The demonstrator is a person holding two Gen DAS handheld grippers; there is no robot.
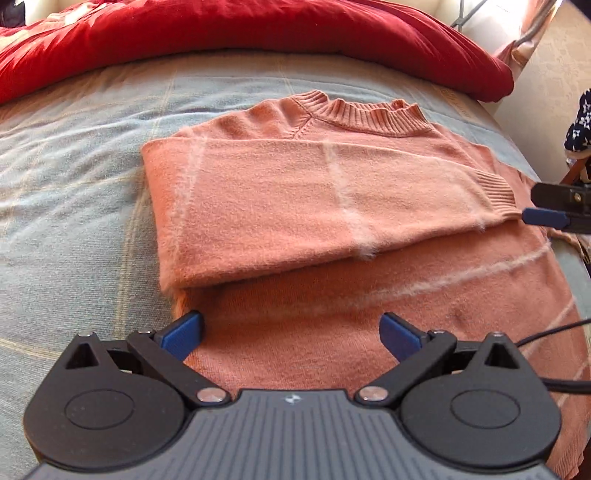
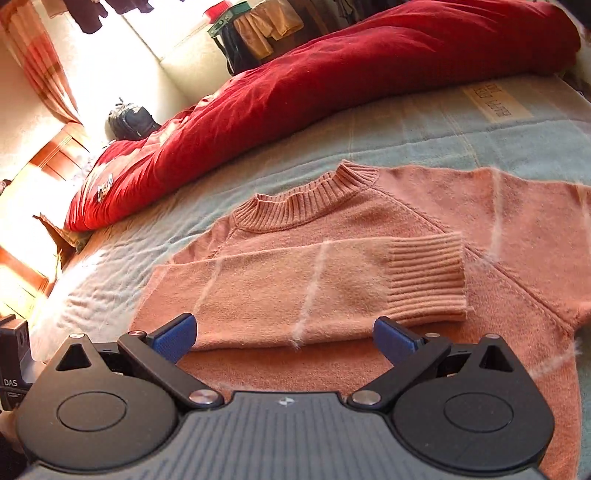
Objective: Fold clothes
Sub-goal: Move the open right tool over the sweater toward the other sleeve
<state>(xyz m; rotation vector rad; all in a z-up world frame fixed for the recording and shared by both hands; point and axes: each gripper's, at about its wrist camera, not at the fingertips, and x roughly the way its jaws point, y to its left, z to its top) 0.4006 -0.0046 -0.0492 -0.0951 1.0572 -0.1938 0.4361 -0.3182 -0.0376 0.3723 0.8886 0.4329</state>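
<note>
A salmon-pink knit sweater (image 1: 280, 192) with pale stripes lies flat on the bed, its ribbed collar (image 1: 369, 112) at the far side. One sleeve is folded across the chest, and its ribbed cuff (image 2: 428, 277) rests on the body. My left gripper (image 1: 291, 330) hovers open over the lower body of the sweater, nothing between its blue fingers. My right gripper (image 2: 284, 338) is open too, low over the sweater (image 2: 369, 229) just in front of the folded sleeve. In the left wrist view the right gripper's blue fingertip (image 1: 546, 218) shows at the right edge, beside the cuff.
The sweater lies on a pale blue checked blanket (image 1: 74, 184). A red duvet (image 1: 221, 33) is bunched along the far side of the bed. A dark bag (image 2: 131, 122) and hanging clothes (image 2: 258, 33) stand beyond the bed. A black cable (image 1: 554, 332) trails at the right.
</note>
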